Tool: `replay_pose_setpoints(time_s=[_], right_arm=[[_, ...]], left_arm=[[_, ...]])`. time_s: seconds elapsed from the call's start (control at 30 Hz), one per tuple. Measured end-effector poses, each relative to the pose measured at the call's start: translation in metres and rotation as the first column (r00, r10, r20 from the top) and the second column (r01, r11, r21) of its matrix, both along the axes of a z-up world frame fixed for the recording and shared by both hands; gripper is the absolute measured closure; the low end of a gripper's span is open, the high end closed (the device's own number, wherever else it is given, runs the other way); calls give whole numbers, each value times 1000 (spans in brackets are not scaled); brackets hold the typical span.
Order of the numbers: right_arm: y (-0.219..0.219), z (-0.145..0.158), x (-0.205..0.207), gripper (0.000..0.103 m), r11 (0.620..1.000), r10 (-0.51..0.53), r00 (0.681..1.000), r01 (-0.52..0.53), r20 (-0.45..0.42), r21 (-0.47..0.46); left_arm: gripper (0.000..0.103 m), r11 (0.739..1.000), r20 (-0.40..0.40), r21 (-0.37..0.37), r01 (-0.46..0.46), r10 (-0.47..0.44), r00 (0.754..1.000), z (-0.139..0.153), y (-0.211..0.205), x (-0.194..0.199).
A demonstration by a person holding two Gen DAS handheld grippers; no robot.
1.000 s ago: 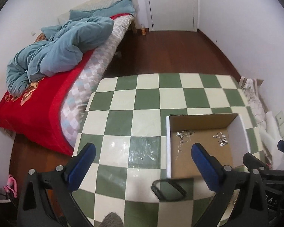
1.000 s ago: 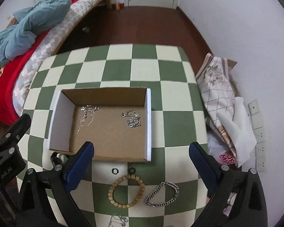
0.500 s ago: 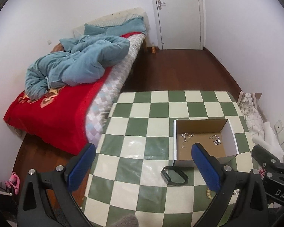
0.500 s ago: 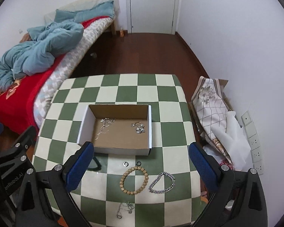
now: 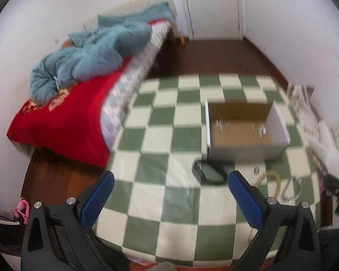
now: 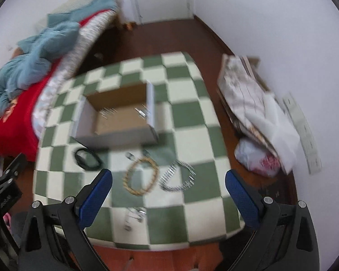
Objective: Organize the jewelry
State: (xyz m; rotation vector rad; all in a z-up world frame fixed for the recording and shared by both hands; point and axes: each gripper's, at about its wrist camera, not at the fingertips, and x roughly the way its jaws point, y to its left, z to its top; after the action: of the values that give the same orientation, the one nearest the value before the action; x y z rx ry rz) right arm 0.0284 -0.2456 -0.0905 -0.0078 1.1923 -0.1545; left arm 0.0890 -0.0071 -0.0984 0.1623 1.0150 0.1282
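- Step in hand, as judged: approach to the loose pieces on the desk (image 6: 192,122), for transfer into the cardboard box (image 6: 122,117).
- Box near the middle of the desk, open at the top; two small silvery pieces already on its floor, details blurred.
- Outside the box, on its near side: wooden bead bracelet (image 6: 140,176), silver chain bracelet (image 6: 177,178) just right of the beads, black band (image 6: 87,158) off the box's near-left corner, two small rings close against the box's front wall, one more small silvery piece (image 6: 135,216) nearest the desk's front edge.
- Advised: one piece per grasp; descent square over the bead bracelet, closure across one side of the loop rather than over its hollow; release low inside the box, clear of the pieces already there.
- Chain bracelet likely limp: pinch on bunched links, slow lift.
- Right tongs (image 6: 168,188): high above the desk, forward of the box's near side, released, blue pads wide apart, nothing between them.
- Left tongs (image 5: 170,194): likewise high, off the box's near-left side, released and empty.
- Both views motion-blurred; fine positions uncertain.
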Motion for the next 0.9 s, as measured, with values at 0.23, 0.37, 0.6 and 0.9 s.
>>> replay_pose_setpoints(time_s=[0.23,0.37,0.6,0.9], right_arm=[[-58,-66,3,36,994,-96,988,101,-122,34],[-64,-98,18,37,994,-93,982,101,-164,39],[-48,-140,39,75,999,-40,976,33,-212,-35],[-64,-135,16,98,1000,-27,967,25,-255,-9]], left_arm=[[0,999,-163,9,38,-36,986,-64,-24,5],[0,998,-217,30,53,-46,975,-88,-34,9],[1,995,-299,-14,102,-102,949,-109,-45,2],[7,952,-399,-125,281,-307,864,-123,-87,-39]])
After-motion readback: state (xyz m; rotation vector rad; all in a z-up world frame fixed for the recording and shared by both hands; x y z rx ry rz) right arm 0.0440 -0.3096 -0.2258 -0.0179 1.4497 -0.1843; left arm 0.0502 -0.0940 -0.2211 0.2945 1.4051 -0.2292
